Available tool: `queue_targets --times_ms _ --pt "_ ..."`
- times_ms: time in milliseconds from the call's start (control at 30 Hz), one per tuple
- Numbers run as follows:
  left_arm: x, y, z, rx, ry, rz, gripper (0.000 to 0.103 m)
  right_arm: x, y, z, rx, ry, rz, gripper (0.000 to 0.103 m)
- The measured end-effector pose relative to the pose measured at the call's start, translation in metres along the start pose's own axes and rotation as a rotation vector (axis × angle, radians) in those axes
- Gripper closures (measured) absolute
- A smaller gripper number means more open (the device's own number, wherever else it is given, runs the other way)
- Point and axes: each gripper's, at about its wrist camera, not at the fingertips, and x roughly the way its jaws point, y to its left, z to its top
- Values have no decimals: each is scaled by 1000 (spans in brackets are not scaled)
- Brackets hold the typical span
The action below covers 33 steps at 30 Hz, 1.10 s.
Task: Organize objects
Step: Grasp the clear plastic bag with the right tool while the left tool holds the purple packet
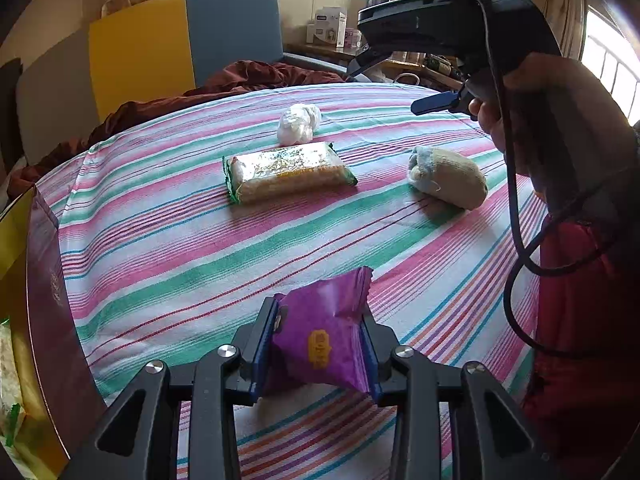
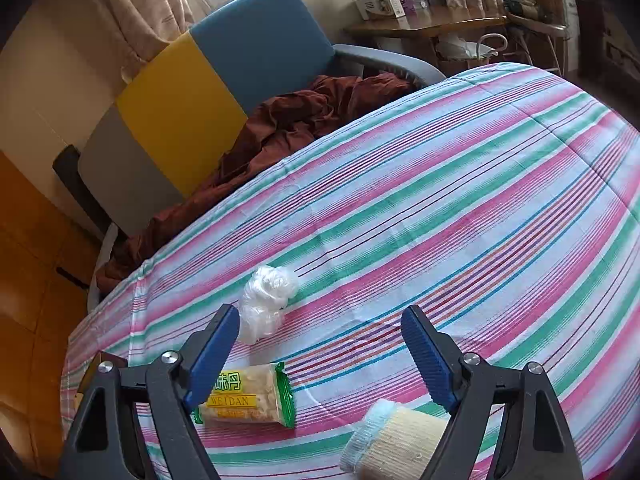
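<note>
the bench (image 1: 168, 240) wears a striped cloth. on it lie a weidan cracker pack (image 1: 288, 172) and a rolled sock (image 1: 448, 178). the left hand-held gripper (image 1: 320, 350) clenches a purple snack packet (image 1: 324, 336) above the bench; the right hand-held gripper (image 2: 320, 356) is spread, empty.

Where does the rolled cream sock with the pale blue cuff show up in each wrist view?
Left wrist: rolled cream sock at right of centre on the striped cloth.
Right wrist: bottom edge, between the open jaws.
Shared landmark: green-ended cracker packet, lying to the sock's left in both views.
</note>
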Motion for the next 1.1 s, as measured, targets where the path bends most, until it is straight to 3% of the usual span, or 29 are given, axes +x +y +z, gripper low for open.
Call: queue_targets --times_ms 267,400,500,533,700,833,1000,1100 --pt "2 8 -1 -25 -24 -50 66 40 22 0 16 112 22 19" --pt "3 11 -1 -41 -32 -68 67 76 37 10 -1 155 -27 24" --pt "2 12 -2 -41 -36 -73 67 102 50 11 -59 194 -73 52" --pt "2 12 -2 -40 -37 -74 67 105 55 9 -105 184 -120 67" --pt "3 12 -3 -37 -43 -72 67 83 70 4 -240 148 -111 69" --pt "0 10 -6 -30 -49 -65 67 47 79 -8 -340 128 -50 69" --pt "-1 8 -8 -29 -53 -57 67 16 76 -44 -406 204 23 68" --pt "-2 8 -9 -32 -55 -57 67 17 66 -70 -430 266 -36 68"
